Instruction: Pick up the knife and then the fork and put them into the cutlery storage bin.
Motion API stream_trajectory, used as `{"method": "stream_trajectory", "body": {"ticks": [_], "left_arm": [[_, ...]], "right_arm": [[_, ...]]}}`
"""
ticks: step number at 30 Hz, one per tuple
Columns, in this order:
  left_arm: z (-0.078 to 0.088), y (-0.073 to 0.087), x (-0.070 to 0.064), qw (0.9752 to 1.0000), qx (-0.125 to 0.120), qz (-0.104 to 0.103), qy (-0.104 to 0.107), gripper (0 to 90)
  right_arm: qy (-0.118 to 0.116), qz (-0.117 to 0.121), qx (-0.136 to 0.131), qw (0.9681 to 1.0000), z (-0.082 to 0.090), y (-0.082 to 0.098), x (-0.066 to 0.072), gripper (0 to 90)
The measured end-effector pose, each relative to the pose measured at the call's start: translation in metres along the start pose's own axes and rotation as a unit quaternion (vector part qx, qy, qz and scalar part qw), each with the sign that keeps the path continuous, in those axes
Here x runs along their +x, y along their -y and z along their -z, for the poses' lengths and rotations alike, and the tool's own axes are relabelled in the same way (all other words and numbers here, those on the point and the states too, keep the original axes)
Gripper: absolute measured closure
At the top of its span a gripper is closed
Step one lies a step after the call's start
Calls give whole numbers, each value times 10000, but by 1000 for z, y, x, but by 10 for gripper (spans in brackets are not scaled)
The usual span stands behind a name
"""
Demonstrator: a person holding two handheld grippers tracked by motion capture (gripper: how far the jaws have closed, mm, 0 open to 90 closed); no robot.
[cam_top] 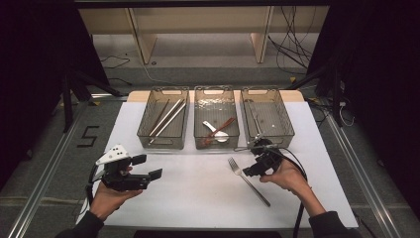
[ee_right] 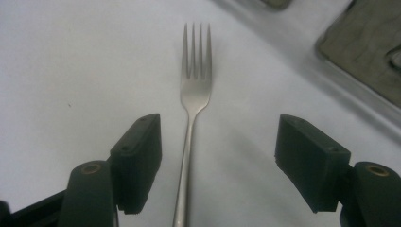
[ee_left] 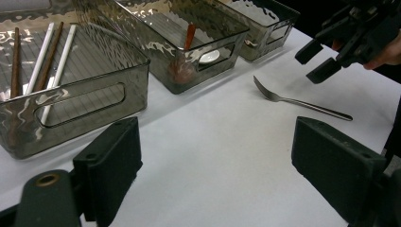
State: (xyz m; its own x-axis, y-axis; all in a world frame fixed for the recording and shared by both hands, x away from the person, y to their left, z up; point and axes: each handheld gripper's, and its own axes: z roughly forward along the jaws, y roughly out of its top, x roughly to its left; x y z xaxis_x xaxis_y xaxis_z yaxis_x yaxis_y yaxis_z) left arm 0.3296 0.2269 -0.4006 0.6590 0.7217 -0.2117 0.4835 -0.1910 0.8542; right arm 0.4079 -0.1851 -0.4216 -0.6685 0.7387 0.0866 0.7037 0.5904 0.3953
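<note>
Tongs first: my right gripper point(cam_top: 250, 167) hangs low over the white table point(cam_top: 198, 193), its two black jaws spread wide with nothing pressed between them. In the right gripper view the fork point(ee_right: 193, 101) lies flat on the table in the gap between the jaws, touching neither; its handle runs straight down the middle toward the camera and its four tines point away from the gripper. From the high view the fork point(cam_top: 247, 181) sits in front of the bins, right of the table's centre, its long axis on a diagonal: tines toward the far left, handle end toward the near right, beside the hand that holds the right gripper. My left gripper point(cam_top: 146, 166) rests well apart at the near left of the table, jaws also wide open and holding nothing, aimed across the table toward the fork. Beyond both, three clear bins stand in a row at the far edge: the left bin point(cam_top: 153, 136) holds chopsticks point(cam_top: 167, 119), the middle bin point(cam_top: 198, 111) holds spoons point(cam_top: 218, 131), the right bin point(cam_top: 285, 124) stands just beyond the right gripper.
</note>
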Motion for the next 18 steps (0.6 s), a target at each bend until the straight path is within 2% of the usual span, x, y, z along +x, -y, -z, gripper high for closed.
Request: {"method": "stream_trajectory", "body": {"ticks": [10,18], "left_arm": [[0,0,-1,10000,-15,-15,5,163],[0,0,-1,10000,-7,-12,14,163]], "right_arm": [[-69,202,453,9987,-16,5,10,434],[-89,295,637,9975,-24,8,12,511]]}}
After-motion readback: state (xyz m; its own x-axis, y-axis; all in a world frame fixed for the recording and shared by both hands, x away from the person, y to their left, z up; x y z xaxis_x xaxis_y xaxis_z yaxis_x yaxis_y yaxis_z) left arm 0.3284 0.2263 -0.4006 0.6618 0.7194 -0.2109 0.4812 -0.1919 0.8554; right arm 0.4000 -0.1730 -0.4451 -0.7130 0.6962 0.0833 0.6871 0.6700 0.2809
